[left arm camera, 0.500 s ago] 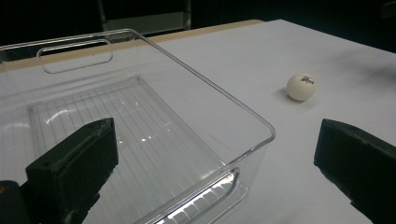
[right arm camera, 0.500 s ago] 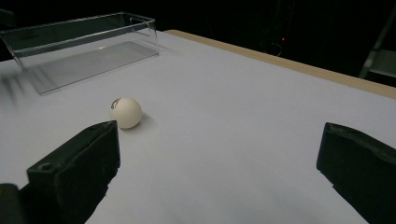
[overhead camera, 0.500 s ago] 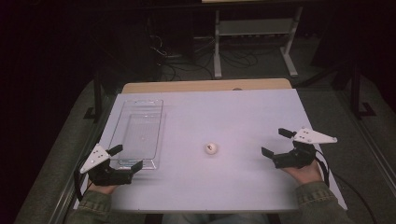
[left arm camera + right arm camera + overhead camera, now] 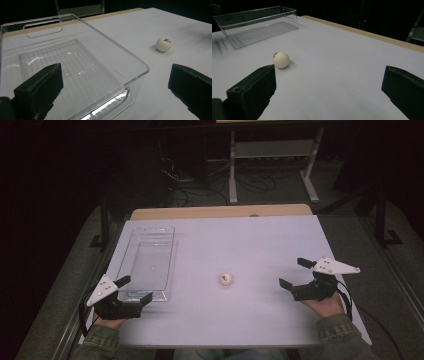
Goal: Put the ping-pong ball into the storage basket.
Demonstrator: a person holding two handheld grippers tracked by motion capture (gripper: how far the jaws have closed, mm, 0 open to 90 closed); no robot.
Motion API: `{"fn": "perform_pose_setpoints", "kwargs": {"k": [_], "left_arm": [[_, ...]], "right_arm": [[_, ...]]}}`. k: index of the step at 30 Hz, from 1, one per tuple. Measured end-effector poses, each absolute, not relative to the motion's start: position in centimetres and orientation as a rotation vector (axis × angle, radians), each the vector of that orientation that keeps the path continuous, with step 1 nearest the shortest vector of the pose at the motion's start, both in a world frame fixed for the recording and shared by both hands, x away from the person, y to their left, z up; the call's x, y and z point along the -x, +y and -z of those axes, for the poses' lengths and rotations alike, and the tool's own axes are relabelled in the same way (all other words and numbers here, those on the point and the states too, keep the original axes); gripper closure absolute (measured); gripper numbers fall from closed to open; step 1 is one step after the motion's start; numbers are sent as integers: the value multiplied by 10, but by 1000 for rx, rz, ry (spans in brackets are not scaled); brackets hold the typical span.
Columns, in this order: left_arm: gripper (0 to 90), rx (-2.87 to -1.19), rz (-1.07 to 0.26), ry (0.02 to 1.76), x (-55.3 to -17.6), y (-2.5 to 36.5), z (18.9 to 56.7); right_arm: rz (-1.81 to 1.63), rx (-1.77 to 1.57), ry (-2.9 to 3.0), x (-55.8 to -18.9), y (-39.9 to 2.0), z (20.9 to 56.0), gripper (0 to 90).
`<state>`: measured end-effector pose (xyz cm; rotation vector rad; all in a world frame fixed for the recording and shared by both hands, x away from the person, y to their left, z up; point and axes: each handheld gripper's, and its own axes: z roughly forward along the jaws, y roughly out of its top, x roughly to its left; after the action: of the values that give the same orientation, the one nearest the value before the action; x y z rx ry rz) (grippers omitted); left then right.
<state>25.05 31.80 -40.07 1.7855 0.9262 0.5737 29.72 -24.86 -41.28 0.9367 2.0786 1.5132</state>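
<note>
Ball (image 4: 226, 279), small and white, sits on the white bench (image 4: 260, 240) between both hands, well apart from each. Right hand-held gripper (image 4: 295, 274) lies low near the bench's right edge, pointing leftward at it, jaws spread and empty. Left hand-held gripper (image 4: 134, 289) rests just beside the clear tray's (image 4: 150, 232) near end, jaws spread, empty.

place: lab | cues: floor cables (image 4: 200, 185), metal rack (image 4: 272, 155), dark surroundings
</note>
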Motion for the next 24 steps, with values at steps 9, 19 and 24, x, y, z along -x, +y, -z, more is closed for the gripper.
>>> {"fn": "perform_pose_setpoints", "kwargs": {"k": [9,19,24], "left_arm": [[0,-1845,-559,878,-254,305,392],[0,-1868,-570,839,-262,297,376],[0,-1888,-555,815,-266,292,373]], "right_arm": [[-1495,-943,2087,-297,-247,414,0],[-1489,-950,2088,-297,-247,414,0],[-1481,-950,2081,-297,-247,414,0]]}}
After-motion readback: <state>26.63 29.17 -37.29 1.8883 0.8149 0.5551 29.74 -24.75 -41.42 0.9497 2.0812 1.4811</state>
